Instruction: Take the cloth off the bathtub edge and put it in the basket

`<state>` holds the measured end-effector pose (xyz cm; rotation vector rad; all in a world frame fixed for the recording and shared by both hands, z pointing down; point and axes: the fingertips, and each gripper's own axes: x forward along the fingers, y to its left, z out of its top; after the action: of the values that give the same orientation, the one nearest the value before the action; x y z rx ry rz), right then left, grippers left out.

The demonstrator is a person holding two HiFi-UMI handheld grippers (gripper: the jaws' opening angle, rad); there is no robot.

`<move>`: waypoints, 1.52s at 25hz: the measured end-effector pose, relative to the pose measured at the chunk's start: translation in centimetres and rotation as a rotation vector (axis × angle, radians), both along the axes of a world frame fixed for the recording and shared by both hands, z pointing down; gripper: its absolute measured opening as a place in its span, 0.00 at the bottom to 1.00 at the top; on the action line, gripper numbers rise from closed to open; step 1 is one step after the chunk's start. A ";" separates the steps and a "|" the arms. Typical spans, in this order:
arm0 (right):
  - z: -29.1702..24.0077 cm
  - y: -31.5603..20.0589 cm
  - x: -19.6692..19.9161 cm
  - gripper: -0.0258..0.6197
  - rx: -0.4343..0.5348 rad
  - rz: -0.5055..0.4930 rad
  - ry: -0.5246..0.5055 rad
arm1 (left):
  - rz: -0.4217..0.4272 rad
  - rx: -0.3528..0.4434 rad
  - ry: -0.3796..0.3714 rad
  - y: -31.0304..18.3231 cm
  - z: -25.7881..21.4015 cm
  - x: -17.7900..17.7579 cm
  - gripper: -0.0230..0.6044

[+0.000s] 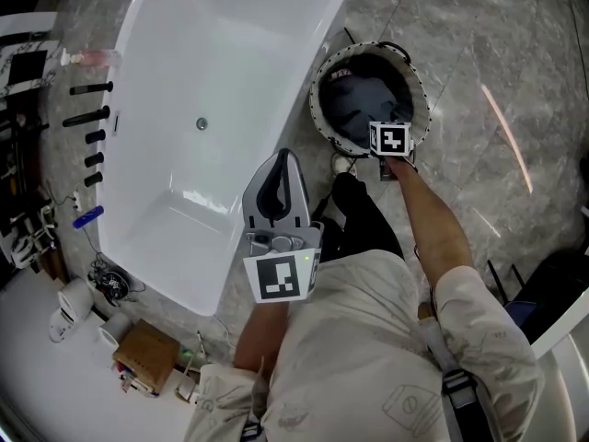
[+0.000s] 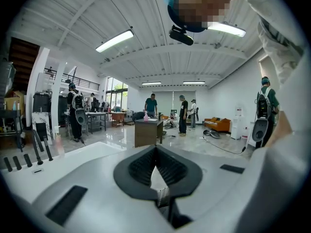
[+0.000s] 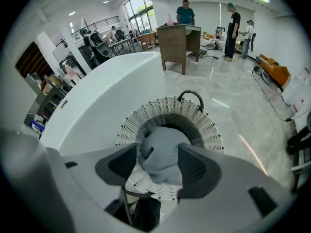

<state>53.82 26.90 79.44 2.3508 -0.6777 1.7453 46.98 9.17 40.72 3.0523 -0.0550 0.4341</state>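
Observation:
A grey cloth (image 1: 354,101) lies bunched inside the round white wicker basket (image 1: 319,109), which stands on the floor beside the white bathtub (image 1: 324,35). My right gripper (image 1: 387,136) points steeply down over the basket's near rim. In the right gripper view its jaws (image 3: 158,155) stand open, with the cloth (image 3: 165,139) showing in the gap below them and the pads apart from it. The basket (image 3: 160,108) sits against the tub (image 3: 107,101). My left gripper (image 1: 285,161) is held over the tub's near right edge, shut and empty (image 2: 155,152).
Black taps and fittings (image 1: 92,118) line the tub's left side. A cardboard box (image 1: 147,353) and small clutter sit at lower left. A dark bag (image 1: 552,288) is at the right. Several people and a wooden cabinet (image 3: 177,42) stand far across the hall.

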 end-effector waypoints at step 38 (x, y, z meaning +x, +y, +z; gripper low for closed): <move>-24.6 -23.4 -23.3 0.41 0.481 -0.505 0.285 | -0.563 -0.003 0.024 -16.9 -3.7 -30.9 0.03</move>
<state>30.57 3.48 54.83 2.3289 -1.6042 1.0955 16.08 -7.72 37.06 2.8519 -0.8768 0.3470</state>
